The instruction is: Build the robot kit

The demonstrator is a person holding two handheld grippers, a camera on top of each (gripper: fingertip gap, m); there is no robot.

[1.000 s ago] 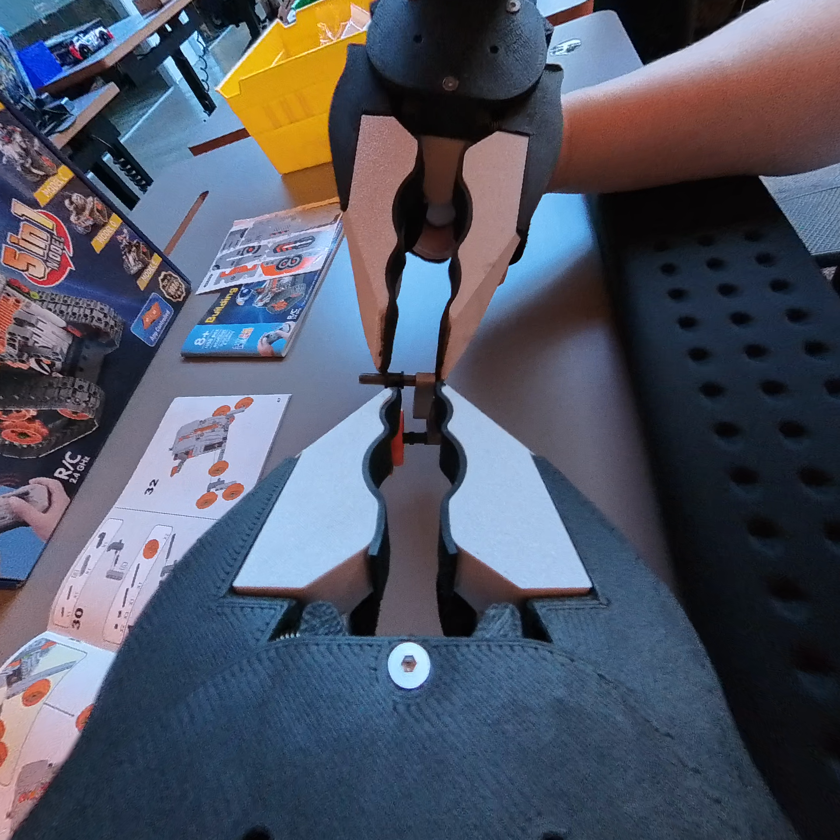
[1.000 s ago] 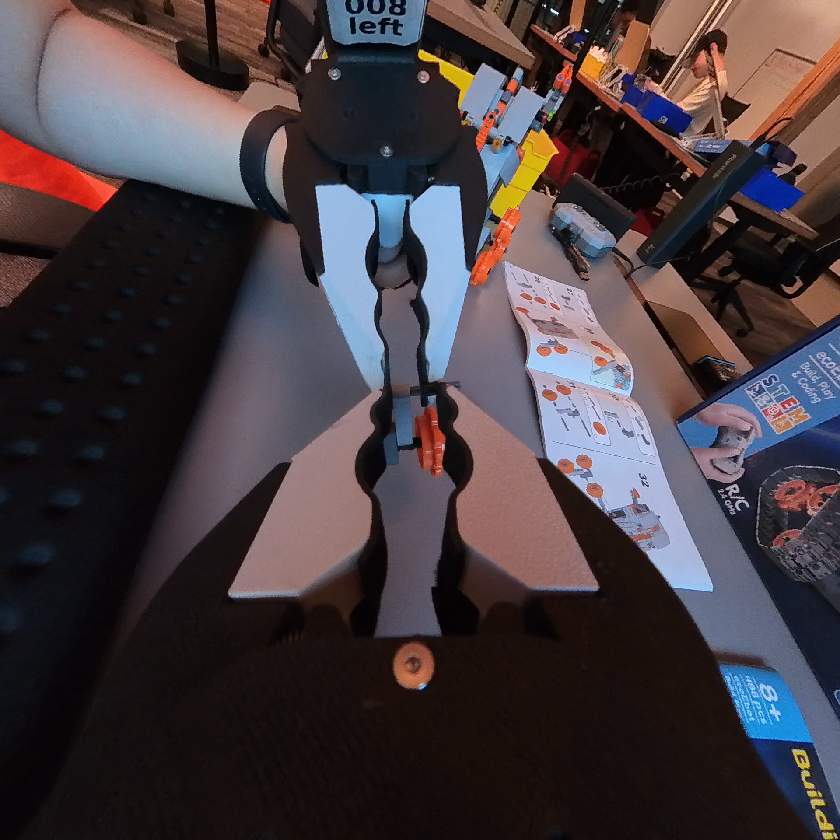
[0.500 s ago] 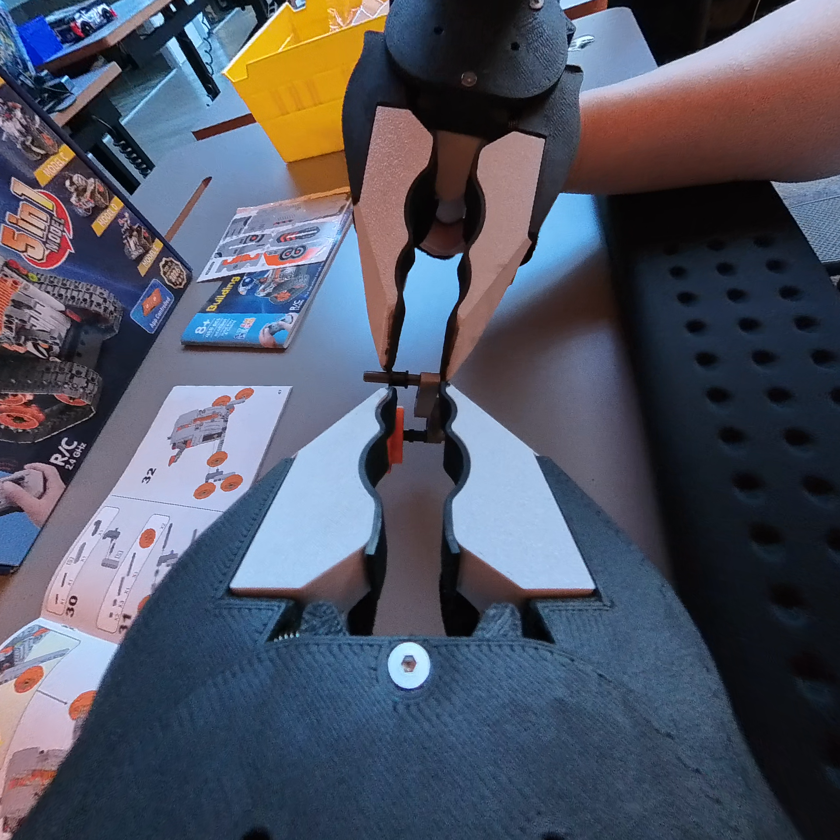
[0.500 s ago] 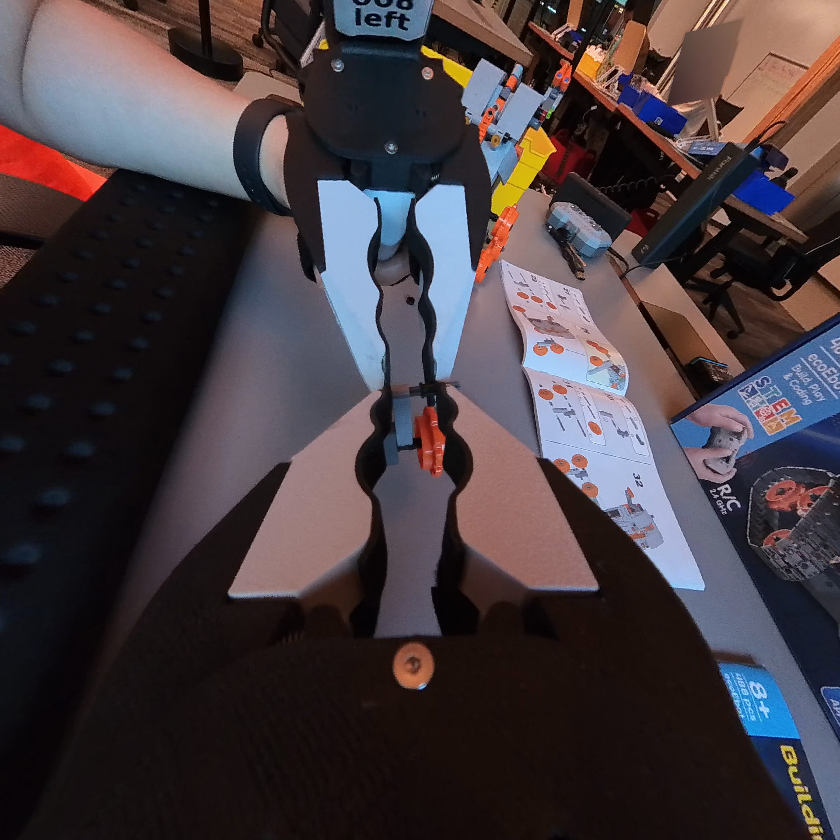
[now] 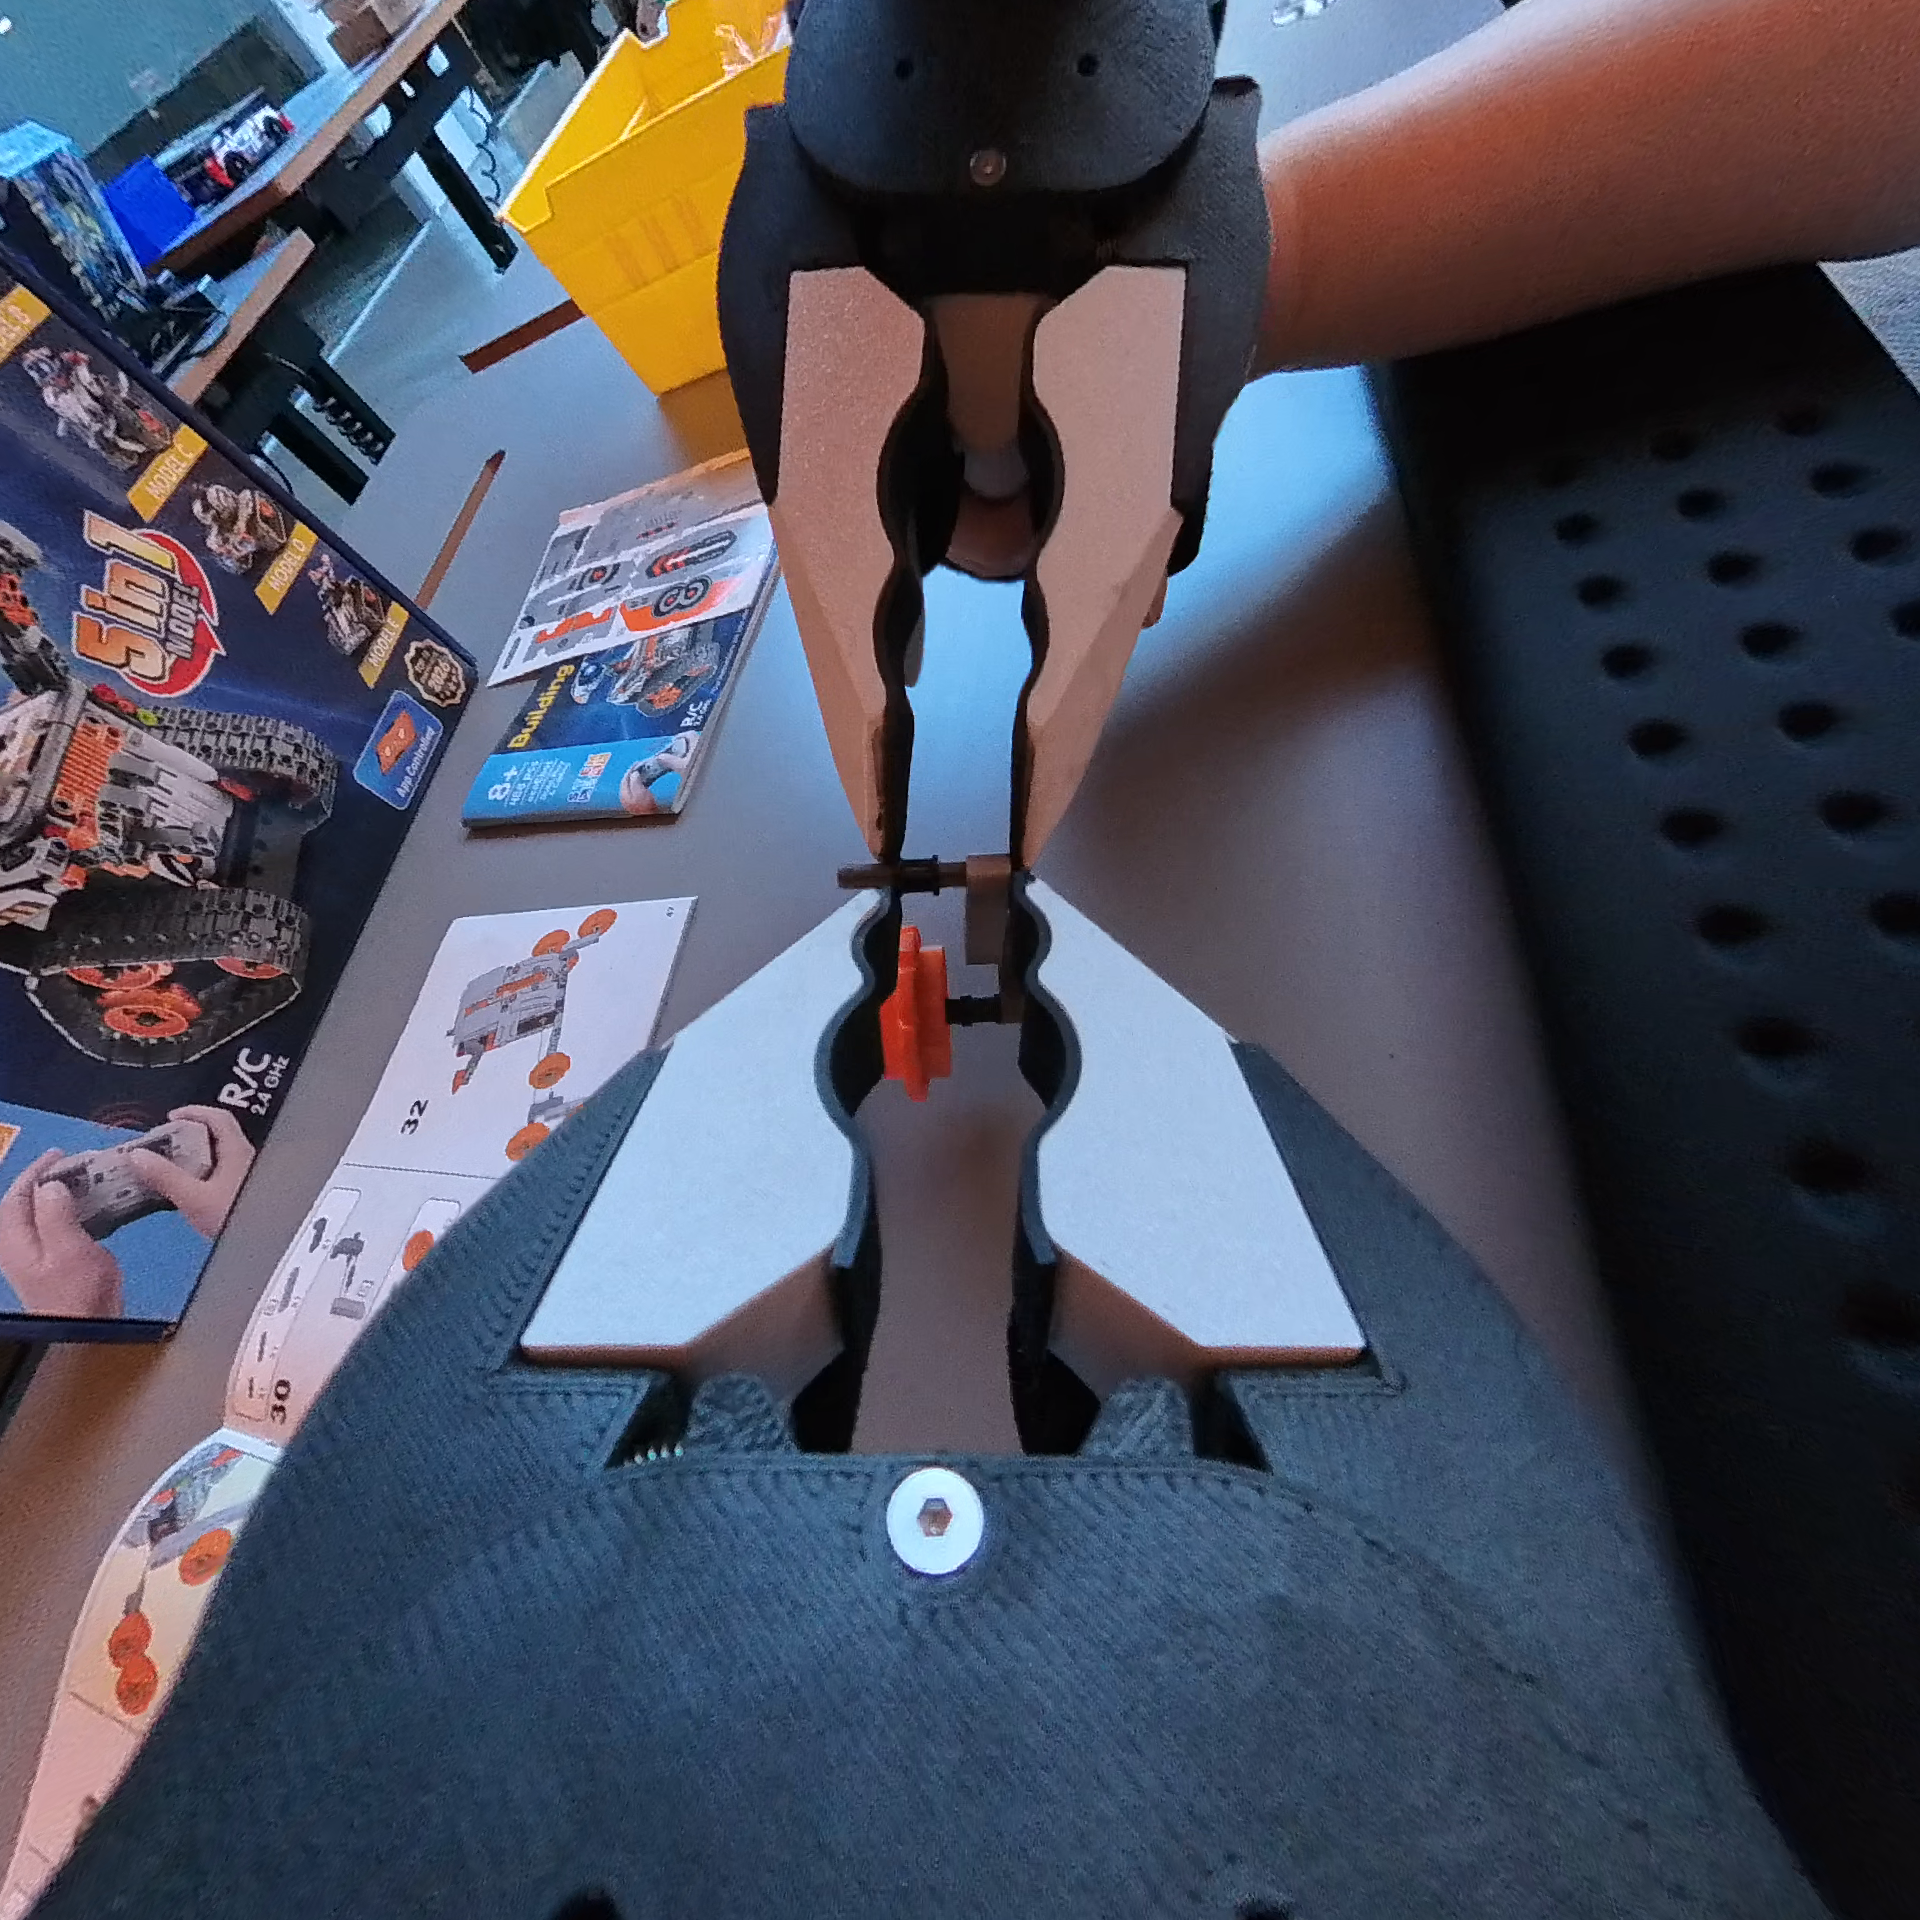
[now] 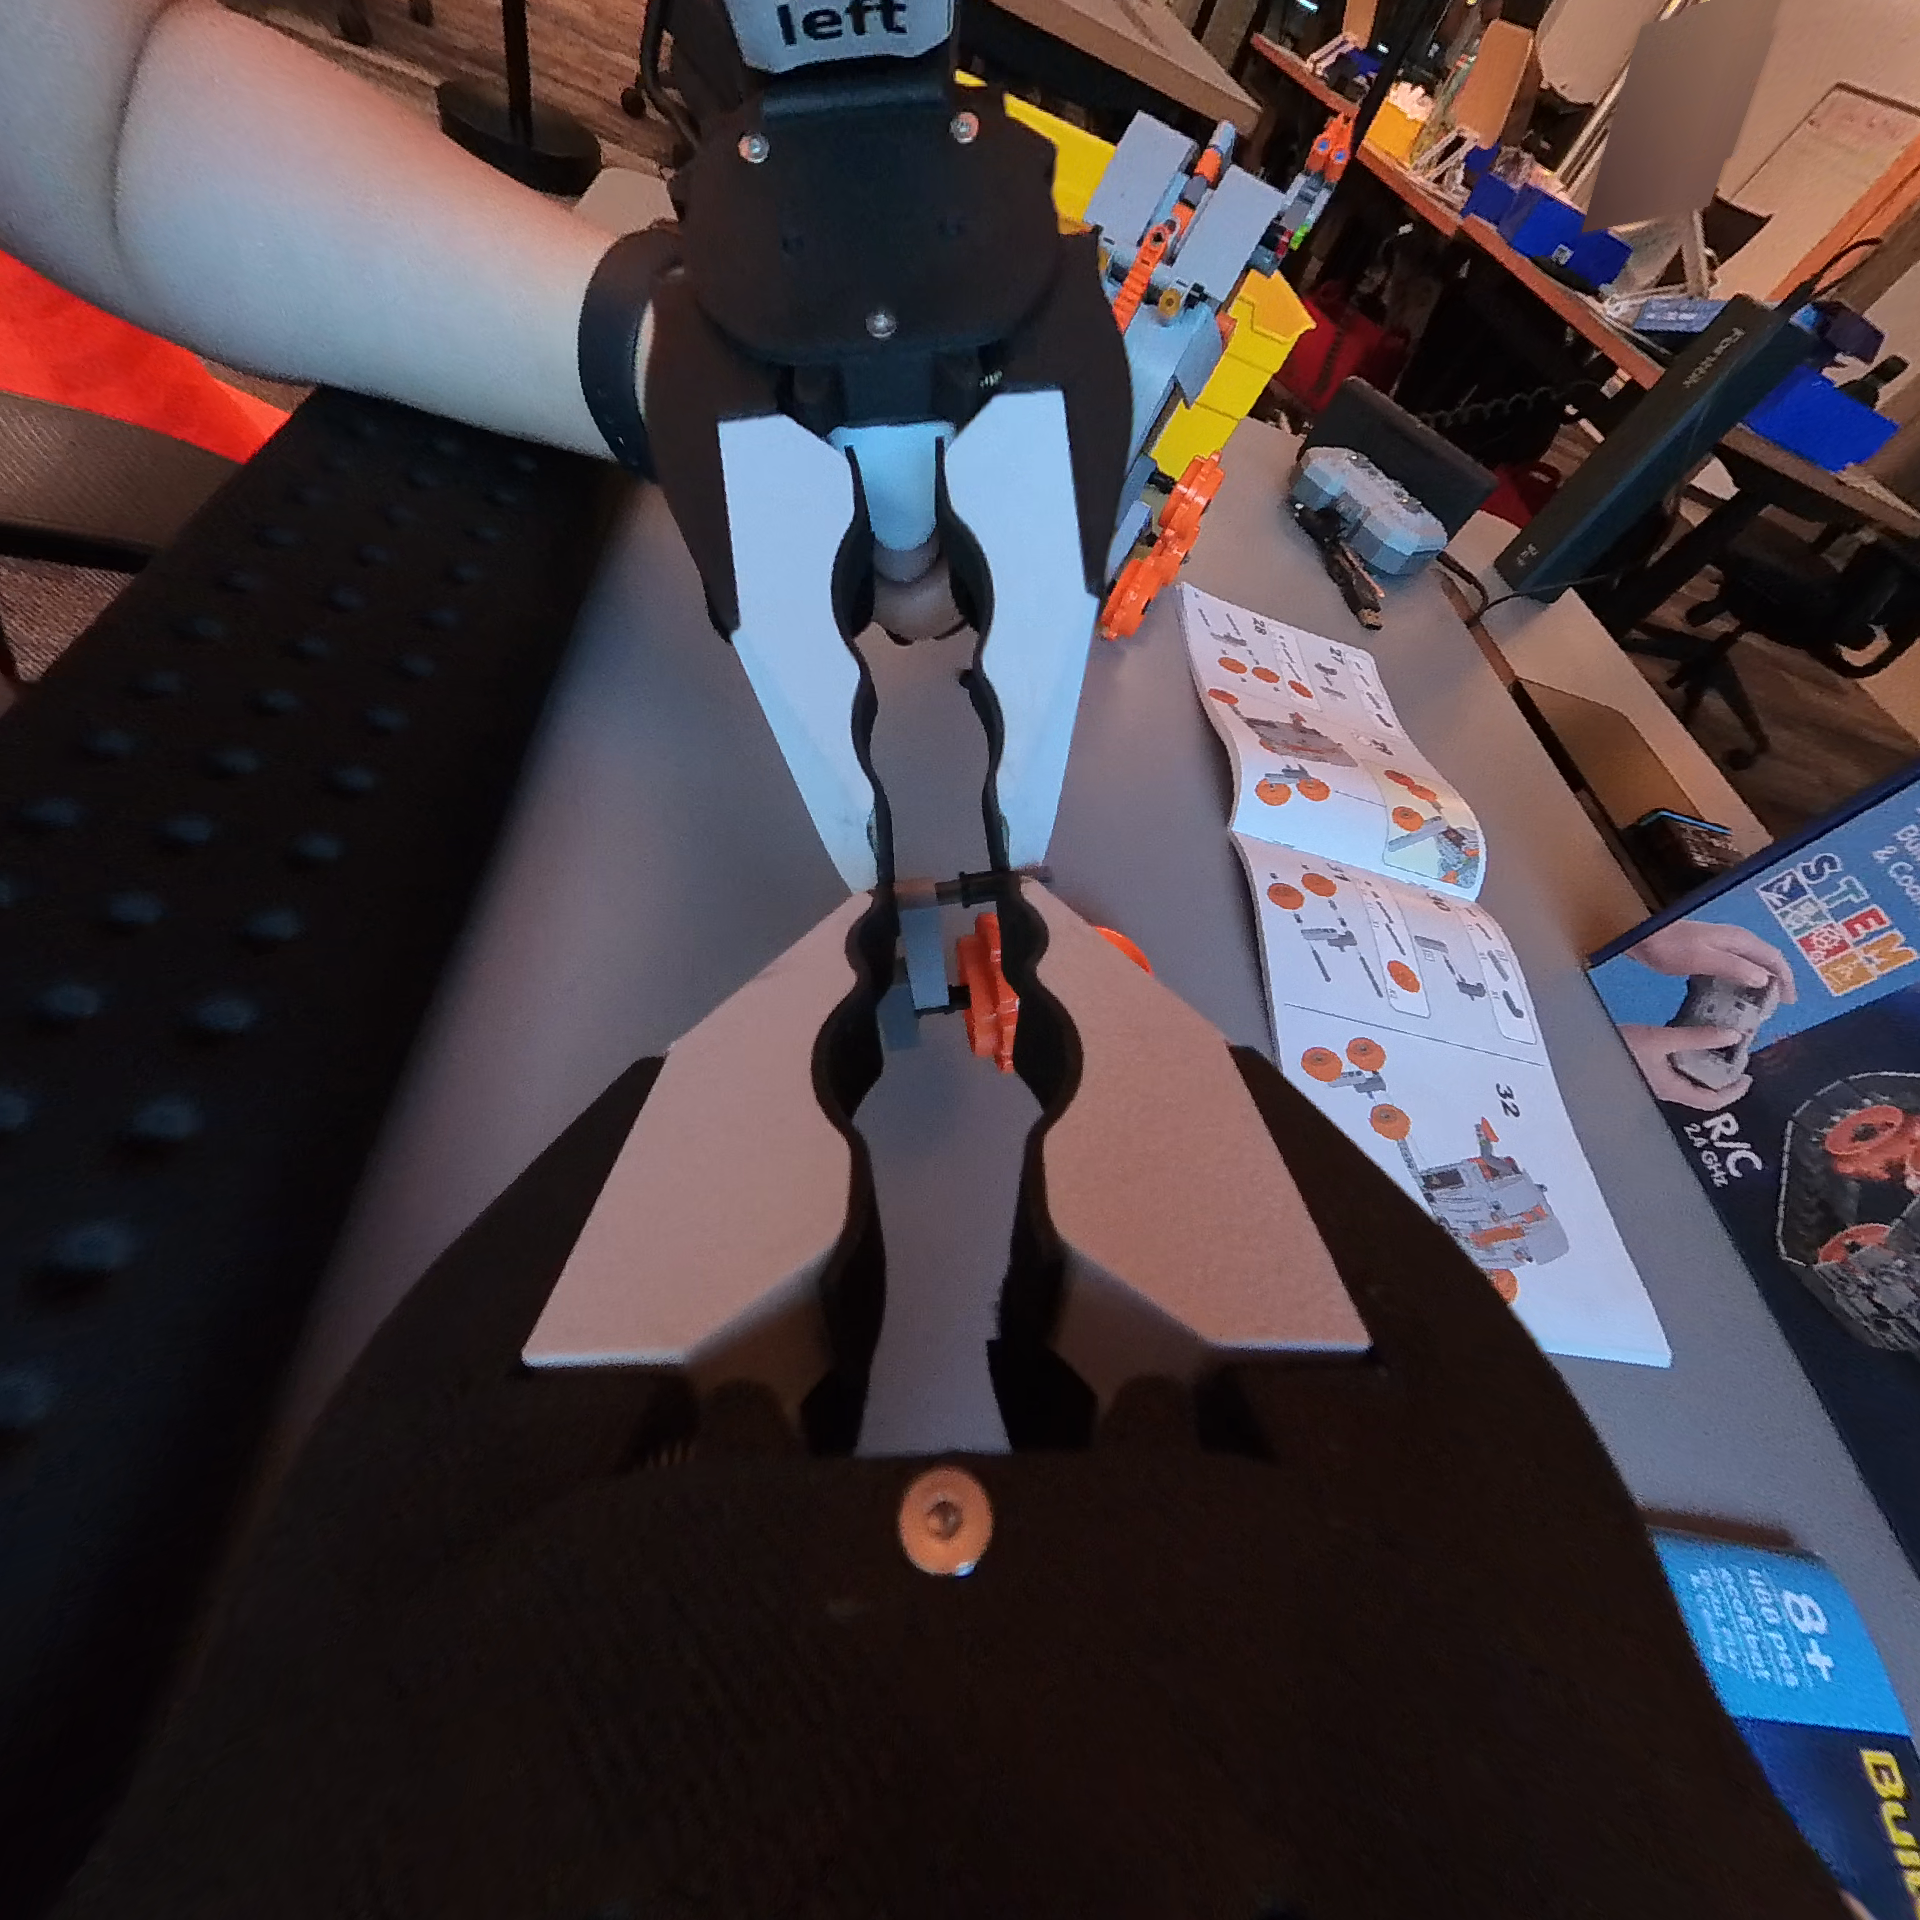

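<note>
Where the two sets of fingertips meet above the table, the left gripper [image 5: 956, 899] and the right gripper [image 6: 951, 899] face each other tip to tip, both clenched on one small assembly [image 5: 982, 925]. It is a grey beam with a black axle [image 5: 894, 875] across its top and an orange gear [image 5: 912, 1013] hanging lower. I cannot tell which part each gripper pinches. The assembly is held clear of the grey table [image 5: 1247, 831], and a bare forearm runs back from each gripper.

Seen from behind the left gripper, a black dimpled pad [image 5: 1714, 831] lines the table's right side. To the left lie an open instruction booklet [image 5: 520, 1039] close by, a closed booklet [image 5: 623, 707] farther off, and a large toy box [image 5: 156, 831] at the left edge. A yellow bin [image 5: 644, 208] stands at the far end. By the bin, the right wrist view shows a half-built grey and orange model [image 6: 1174, 312], with a grey module [image 6: 1361, 509] and a dark monitor [image 6: 1662, 436] near the table's edge. Bare tabletop stretches under the grippers, between pad and booklets. More desks crowd the room beyond.
</note>
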